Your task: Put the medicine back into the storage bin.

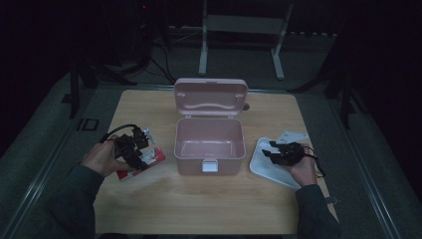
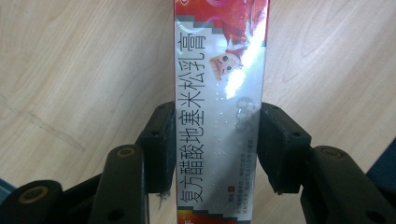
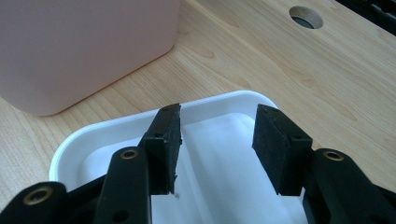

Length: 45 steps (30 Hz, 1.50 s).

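Note:
A long red and white carton [image 2: 219, 70] with printed characters runs lengthwise between my left gripper's [image 2: 215, 140] jaws, and both pads press on its sides. In the high view the carton [image 1: 152, 158] is at the table's left, under my left gripper [image 1: 135, 152] and just left of the pink box. My right gripper [image 3: 215, 135] stands open over a white tray [image 3: 116, 126] with nothing between its pads. From above, that right gripper [image 1: 272, 152] points left over the tray [image 1: 261, 167] at the table's right.
An open pink storage box [image 1: 209, 149] stands mid-table with its lid [image 1: 210, 94] raised at the back; its wall [image 3: 84, 46] rises just beyond the tray. The wooden table [image 1: 199, 204] has a round cable hole [image 3: 306, 16]. Metal stand legs stand behind the table.

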### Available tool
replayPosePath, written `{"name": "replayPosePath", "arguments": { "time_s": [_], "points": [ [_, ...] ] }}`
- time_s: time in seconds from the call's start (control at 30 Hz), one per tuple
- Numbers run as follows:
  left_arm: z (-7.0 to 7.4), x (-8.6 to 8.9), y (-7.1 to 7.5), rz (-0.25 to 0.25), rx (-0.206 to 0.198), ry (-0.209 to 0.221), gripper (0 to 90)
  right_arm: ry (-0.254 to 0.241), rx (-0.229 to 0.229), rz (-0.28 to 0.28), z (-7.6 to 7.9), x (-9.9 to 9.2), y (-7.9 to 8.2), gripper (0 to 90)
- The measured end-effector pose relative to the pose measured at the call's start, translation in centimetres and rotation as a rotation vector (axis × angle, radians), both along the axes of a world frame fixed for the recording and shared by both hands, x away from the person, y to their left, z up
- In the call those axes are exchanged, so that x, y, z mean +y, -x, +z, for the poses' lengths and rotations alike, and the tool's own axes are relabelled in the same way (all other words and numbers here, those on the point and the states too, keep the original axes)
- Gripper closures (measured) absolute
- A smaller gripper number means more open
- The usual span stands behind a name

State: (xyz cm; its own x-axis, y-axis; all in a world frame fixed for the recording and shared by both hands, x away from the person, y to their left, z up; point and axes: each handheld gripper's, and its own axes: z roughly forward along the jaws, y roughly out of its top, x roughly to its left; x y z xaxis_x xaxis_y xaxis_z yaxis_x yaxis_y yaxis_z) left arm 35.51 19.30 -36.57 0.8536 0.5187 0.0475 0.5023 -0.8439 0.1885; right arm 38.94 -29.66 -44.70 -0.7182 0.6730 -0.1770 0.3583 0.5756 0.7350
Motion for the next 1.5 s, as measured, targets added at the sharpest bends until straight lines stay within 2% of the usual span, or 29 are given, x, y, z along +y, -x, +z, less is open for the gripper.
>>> {"name": "replayPosePath", "arguments": {
  "time_s": [0.13, 0.23, 0.27, 0.4, 0.57, 0.77, 0.93, 1.33, 1.5],
  "points": [
    [1.0, 0.0, 0.1, -0.03, -0.024, 0.012, 51.0, 0.004, 0.001, 0.001, 0.0, 0.0, 0.0, 51.2],
    [1.6, 0.0, 0.1, -0.04, -0.026, 0.019, 51.0, 0.007, 0.002, 0.001, -0.1, 0.0, 0.1, 51.2],
    [2.3, 0.0, 0.1, -0.049, -0.025, 0.013, 51.0, 0.007, 0.003, 0.002, -0.1, 0.0, 0.1, 51.2],
    [3.4, -0.2, 0.2, -0.064, -0.028, 0.01, 50.9, 0.004, 0.003, 0.001, 0.0, -0.1, 0.0, 51.3],
    [4.5, -0.7, 0.1, -0.112, -0.022, 0.0, 50.9, 0.006, 0.006, 0.0, 0.0, -0.1, 0.1, 51.3],
    [5.4, -1.3, -0.2, -0.169, -0.016, -0.003, 50.9, 0.005, 0.009, 0.001, -0.1, -0.3, 0.1, 51.5],
    [6.2, -1.8, -0.6, -0.177, -0.013, -0.004, 50.9, 0.003, 0.011, -0.001, 0.0, -0.5, 0.1, 51.5],
    [7.6, -3.4, -1.2, -0.231, -0.014, -0.02, 50.9, -0.001, 0.012, 0.0, 0.0, -0.5, 0.2, 51.5],
    [8.1, -4.1, -1.5, -0.242, -0.015, -0.011, 50.9, -0.002, 0.014, 0.001, -0.1, -0.6, 0.2, 51.6]
  ]
}}
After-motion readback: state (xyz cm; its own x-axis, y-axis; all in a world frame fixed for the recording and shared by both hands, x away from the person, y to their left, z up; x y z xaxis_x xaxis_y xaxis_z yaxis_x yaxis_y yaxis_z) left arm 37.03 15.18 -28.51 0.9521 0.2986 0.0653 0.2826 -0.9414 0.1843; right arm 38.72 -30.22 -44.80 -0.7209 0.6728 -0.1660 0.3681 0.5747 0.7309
